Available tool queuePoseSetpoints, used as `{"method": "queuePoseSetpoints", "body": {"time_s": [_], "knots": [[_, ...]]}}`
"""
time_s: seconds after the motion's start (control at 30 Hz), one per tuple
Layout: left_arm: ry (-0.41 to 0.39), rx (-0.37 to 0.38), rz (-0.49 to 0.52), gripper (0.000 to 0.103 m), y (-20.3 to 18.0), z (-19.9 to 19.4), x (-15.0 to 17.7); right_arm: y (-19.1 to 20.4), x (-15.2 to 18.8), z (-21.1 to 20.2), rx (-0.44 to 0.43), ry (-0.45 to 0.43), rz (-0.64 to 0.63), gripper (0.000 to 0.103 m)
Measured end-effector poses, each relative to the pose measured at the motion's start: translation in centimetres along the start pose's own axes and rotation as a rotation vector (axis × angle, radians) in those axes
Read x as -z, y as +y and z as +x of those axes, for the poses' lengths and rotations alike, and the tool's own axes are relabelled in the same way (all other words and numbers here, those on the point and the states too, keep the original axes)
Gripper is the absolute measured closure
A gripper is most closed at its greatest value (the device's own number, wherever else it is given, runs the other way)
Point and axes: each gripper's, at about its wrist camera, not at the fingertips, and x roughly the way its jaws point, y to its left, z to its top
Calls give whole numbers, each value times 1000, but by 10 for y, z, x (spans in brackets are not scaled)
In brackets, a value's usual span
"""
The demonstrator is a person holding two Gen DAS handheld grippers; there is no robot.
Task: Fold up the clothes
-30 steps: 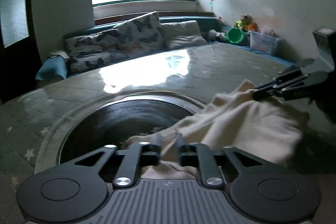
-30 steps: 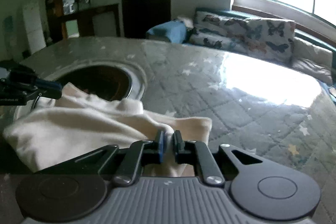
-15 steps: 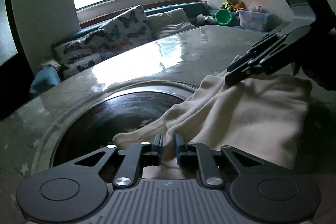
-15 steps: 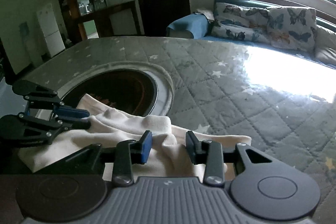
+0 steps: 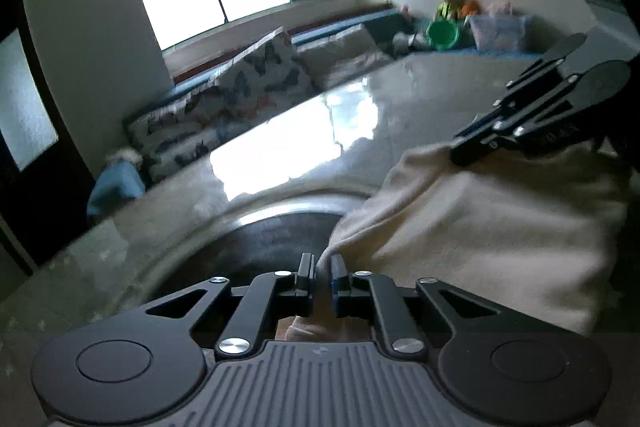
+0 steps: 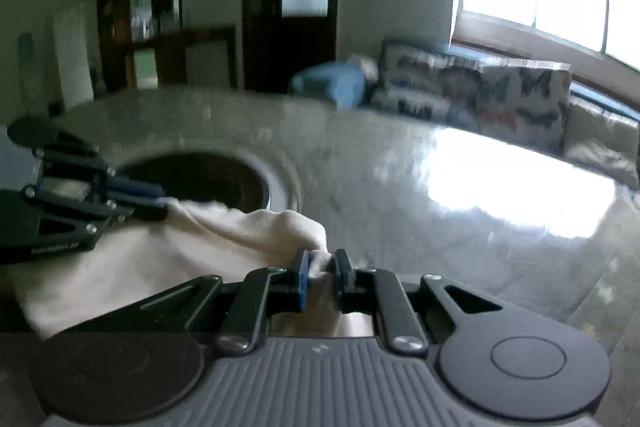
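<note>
My left claw [image 5: 322, 269] was clamped on one corner of the cream garment [image 5: 480, 223], and my right claw [image 6: 320, 267] was closing on a bunched corner between its pads. The garment lay on the tabletop [image 6: 380, 163], partly over the dark round recess [image 6: 208, 179]. To fold well, I judged both corners should travel together, level and taut.

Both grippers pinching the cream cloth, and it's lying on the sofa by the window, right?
Not the sofa. The left gripper and right gripper do pinch the cream cloth, but it lies on the quilted table beside the round dark opening, as the right wrist view shows.
</note>
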Motion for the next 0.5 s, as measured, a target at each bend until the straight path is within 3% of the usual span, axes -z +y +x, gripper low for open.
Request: {"method": "queuePoseSetpoints", "body": {"time_s": [0.07,0.2,0.37,0.5], "knots": [[10,2,-2,89,-1,2,2,-1,1,-1,-2,1,3,84],[-12,-16,-41,70,10,-8,0,-8,-5,-18,3,-46,40,82],[-58,-33,-144,70,26,-31,-7,-7,-4,-37,-25,-96,59,82],[-68,45,-167,71,10,-48,-13,11,4,-34,-89,-65,6,83]]}}
